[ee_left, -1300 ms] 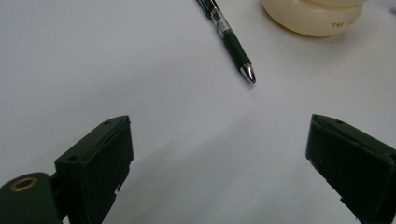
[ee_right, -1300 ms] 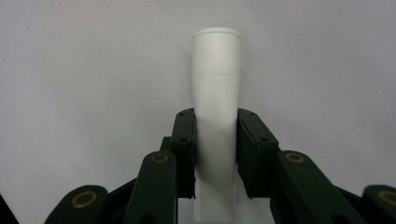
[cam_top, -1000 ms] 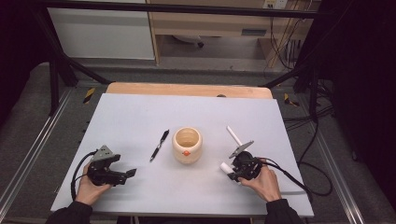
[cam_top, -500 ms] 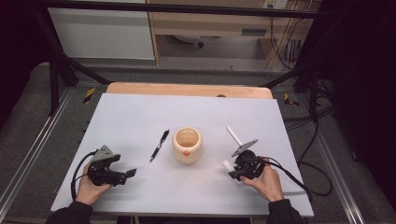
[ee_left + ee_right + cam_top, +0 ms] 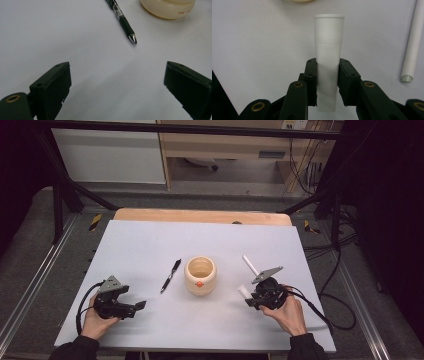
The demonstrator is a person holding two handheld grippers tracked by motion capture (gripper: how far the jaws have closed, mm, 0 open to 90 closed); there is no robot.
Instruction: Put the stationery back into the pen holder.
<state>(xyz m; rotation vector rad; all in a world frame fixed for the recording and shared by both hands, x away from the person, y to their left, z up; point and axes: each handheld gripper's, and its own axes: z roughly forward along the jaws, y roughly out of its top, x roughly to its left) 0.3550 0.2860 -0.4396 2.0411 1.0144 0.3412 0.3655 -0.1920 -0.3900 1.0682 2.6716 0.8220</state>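
Gripping the white tube (image 5: 327,57) squarely between the right gripper (image 5: 327,81) pads, cap end ahead, I lift it straight, clear the rod (image 5: 413,42) alongside, and aim for the cup (image 5: 200,275) ahead.

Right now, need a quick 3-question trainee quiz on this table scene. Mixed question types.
1. True or false: the right tongs are shut on the white tube.
2. What lies between the left tongs and the cream cup?
3. The white stick lies: A) inside the cup B) on the table beside the right tongs C) between the left tongs' jaws.

Key: 1 true; 2 the black pen; 3 B.
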